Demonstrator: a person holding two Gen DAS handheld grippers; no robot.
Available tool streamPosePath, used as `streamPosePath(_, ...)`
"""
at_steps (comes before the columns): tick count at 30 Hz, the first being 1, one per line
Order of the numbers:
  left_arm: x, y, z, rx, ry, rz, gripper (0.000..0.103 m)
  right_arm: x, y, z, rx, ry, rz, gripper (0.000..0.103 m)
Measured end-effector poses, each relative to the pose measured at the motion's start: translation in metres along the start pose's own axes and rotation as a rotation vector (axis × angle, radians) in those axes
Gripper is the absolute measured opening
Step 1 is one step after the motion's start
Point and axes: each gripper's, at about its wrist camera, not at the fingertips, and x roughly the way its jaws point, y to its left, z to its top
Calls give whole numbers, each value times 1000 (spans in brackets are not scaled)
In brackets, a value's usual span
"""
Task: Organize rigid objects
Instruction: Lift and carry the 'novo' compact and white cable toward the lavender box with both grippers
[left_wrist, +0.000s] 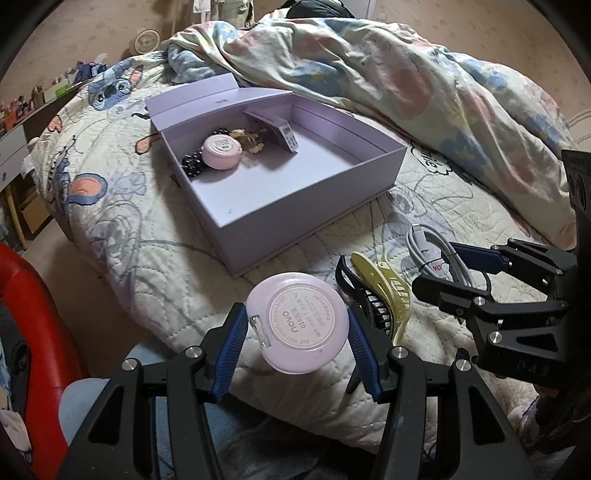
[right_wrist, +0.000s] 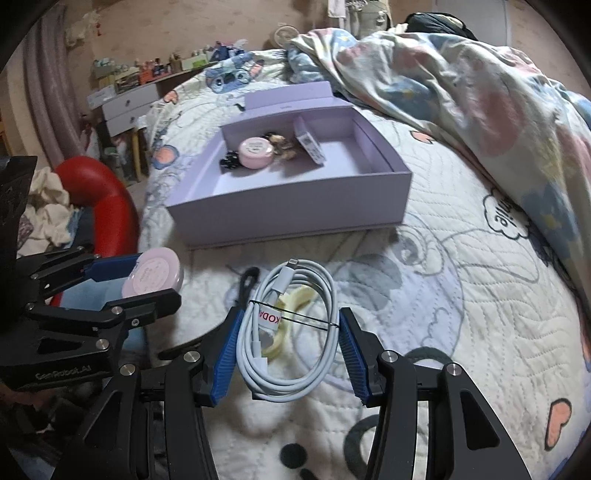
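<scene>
Step in hand: carry to the lilac box (left_wrist: 306, 221) mid-bed. Your left tongs (left_wrist: 295, 325) clamp a pink compact (left_wrist: 299, 321); your right tongs (right_wrist: 288, 336) clamp a coiled white cable (right_wrist: 291, 332), both at the bed's near edge. Next: lift over the box's wall, release inside.

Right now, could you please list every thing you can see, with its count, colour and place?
storage box: one, lilac, open on the bed.
round compact: two, pink; one in the left gripper, one inside the box.
scrunchie: one, black with white dots, in the box.
hair clip: one, beige, in the box beside the compact.
small carton: one, white and dark, leaning in the box.
claw clips: two, yellow and black, on the quilt.
charging cable: one, white, coiled, between the right gripper's fingers.
duvet: one, pastel, bunched behind the box.
left gripper: black, blue pads.
right gripper: same.
</scene>
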Motion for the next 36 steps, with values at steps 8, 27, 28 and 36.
streamPosePath(8, -18, 8, -3, -33, -31, 23, 54, -10, 17, 4, -32, -25, 50, 50)
streamPosePath(27, -37, 42, 12, -107, -66, 65, 54, -9, 47, 34, -96, -50, 146, 50)
streamPosePath(28, -36, 43, 15, -108, -66, 65, 54, -8, 48, 36, -99, -50, 149, 50)
streamPosePath(36, -29, 49, 31, -104, -64, 58, 54, 2, 48, 55, -116, -49, 162, 50)
